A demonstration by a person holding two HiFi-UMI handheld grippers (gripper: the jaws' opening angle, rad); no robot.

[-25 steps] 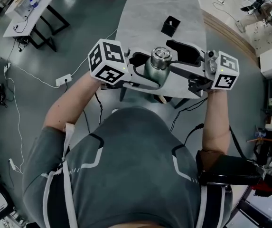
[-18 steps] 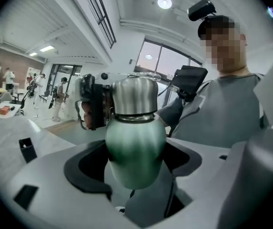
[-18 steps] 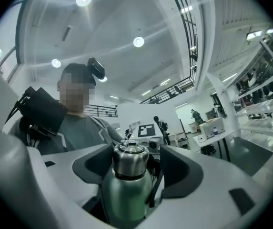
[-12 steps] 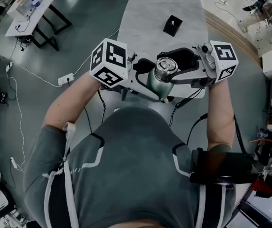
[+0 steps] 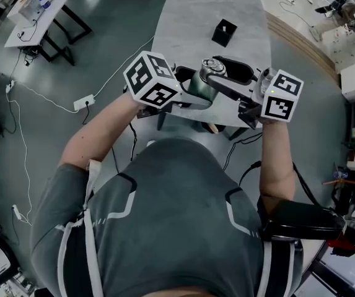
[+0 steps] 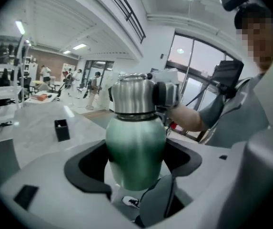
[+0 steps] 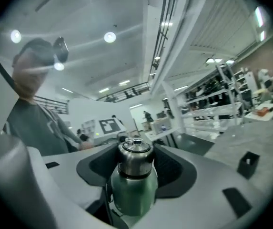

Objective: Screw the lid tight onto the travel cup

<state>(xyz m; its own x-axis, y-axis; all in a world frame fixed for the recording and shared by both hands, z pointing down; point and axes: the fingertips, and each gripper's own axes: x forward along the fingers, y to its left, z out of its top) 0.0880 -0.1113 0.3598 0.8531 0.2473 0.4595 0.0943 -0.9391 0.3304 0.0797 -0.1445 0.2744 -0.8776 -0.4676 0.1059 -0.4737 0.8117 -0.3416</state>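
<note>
A green travel cup with a steel lid hangs in the air just before the table's near edge. My left gripper is shut on the cup's green body, with its black pads against both sides. My right gripper reaches in from the right at lid height. Its jaws have just been closing with the lid between them, and the pads now lie against the lid's sides. In the left gripper view the lid sits on the cup's neck.
A small black box stands on the grey table beyond the cup. A white table stands at the far left, and cables run over the floor. People move about in the background.
The cup and both grippers came toward my body, then shifted back toward the table. The right gripper's jaws narrowed onto the lid. The left gripper rolled a little.
</note>
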